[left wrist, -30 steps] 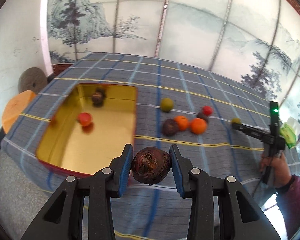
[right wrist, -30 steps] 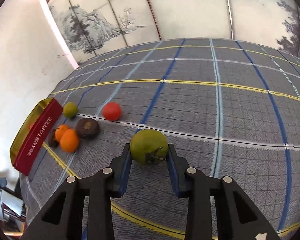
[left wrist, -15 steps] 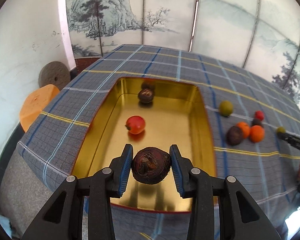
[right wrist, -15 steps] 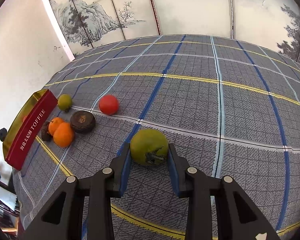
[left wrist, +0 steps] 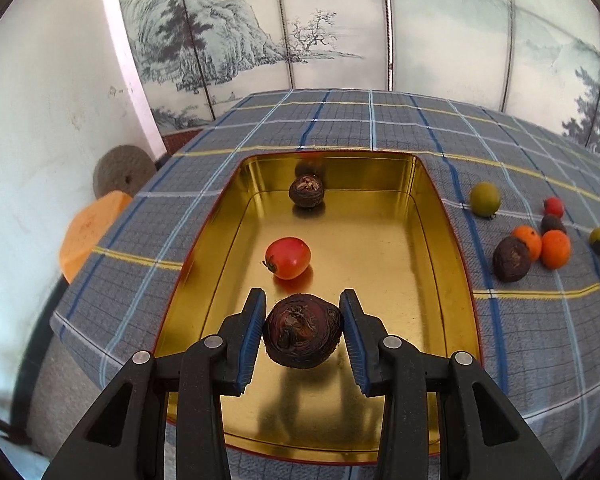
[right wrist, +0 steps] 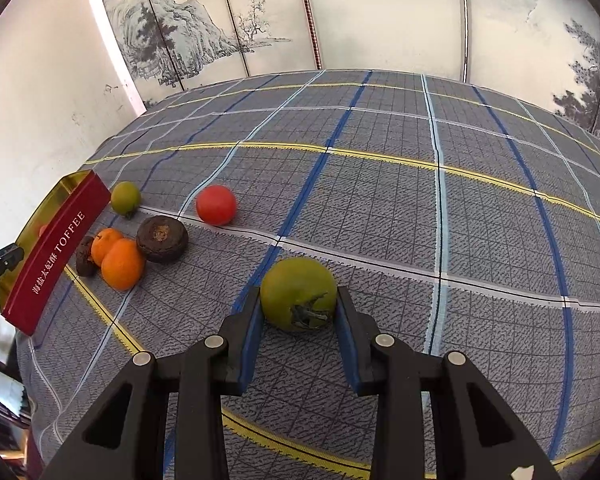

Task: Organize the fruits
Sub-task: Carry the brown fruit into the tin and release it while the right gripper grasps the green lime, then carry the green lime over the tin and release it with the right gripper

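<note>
Left gripper (left wrist: 302, 334): jaws clamped on dark brown wrinkled round fruit (left wrist: 302, 336), held above near end of gold rectangular tin (left wrist: 452, 248); red tomato (left wrist: 288, 258) & second brown fruit (left wrist: 306, 191) inside. Right gripper (right wrist: 298, 316): jaws closed on green round fruit (right wrist: 298, 294) over grey plaid tablecloth (right wrist: 380, 208).

A: Counter (left wrist: 340, 120) was covered by a grey-blue plaid cloth (right wrist: 380, 200). A gold tin (left wrist: 380, 184), red outside, sat on its left part.

B: Loose on the cloth?

A: Right of the tin: one green fruit (left wrist: 485, 199), one red fruit (left wrist: 553, 206), two oranges (left wrist: 555, 249) touching, two dark brown fruits (left wrist: 511, 259) beside them.
</note>
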Available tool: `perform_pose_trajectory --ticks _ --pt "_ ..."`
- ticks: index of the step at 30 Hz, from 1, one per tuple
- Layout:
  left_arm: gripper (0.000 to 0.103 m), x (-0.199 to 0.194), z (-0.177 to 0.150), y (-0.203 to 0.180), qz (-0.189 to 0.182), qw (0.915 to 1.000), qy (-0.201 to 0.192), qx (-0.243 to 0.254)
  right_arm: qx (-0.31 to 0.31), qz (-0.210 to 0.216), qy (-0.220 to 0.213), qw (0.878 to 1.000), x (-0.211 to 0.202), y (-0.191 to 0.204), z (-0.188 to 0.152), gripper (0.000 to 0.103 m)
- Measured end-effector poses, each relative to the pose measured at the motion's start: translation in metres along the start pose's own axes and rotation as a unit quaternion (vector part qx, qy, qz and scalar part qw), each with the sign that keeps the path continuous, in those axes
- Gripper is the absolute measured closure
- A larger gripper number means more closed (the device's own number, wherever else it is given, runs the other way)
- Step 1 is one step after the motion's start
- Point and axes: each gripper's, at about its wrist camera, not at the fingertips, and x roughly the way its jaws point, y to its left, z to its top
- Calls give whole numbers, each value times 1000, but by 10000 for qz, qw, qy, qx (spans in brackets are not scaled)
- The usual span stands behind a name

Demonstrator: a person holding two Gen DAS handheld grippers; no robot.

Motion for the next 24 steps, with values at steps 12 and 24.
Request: perform_pose_trajectory --ticks 12,24 --pt "53 -13 3 -1 214 9995 -198 86 -52 -62 8 10000 1 1 0 71" --pt "46 -43 -3 -2 450 9987 -249 21 -55 57 1 10000 -11 10 -4 71"
